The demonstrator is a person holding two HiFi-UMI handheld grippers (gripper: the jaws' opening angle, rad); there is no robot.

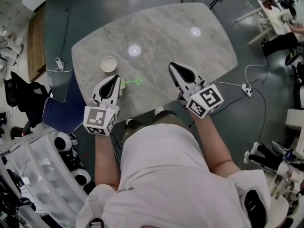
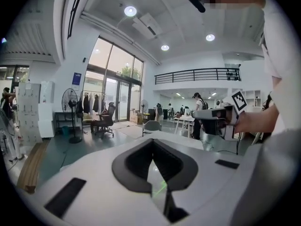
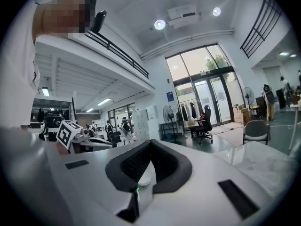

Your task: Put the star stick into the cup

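On the gray table [image 1: 190,51] lies the green star stick [image 1: 133,82], flat, just beside the tip of the left gripper [image 1: 115,78]. The white cup [image 1: 109,63] stands near it, a bit farther back, with no stick in it. The left gripper's jaws are pressed together and hold nothing. The right gripper [image 1: 172,66] is off to the side, its jaws together too, holding nothing.
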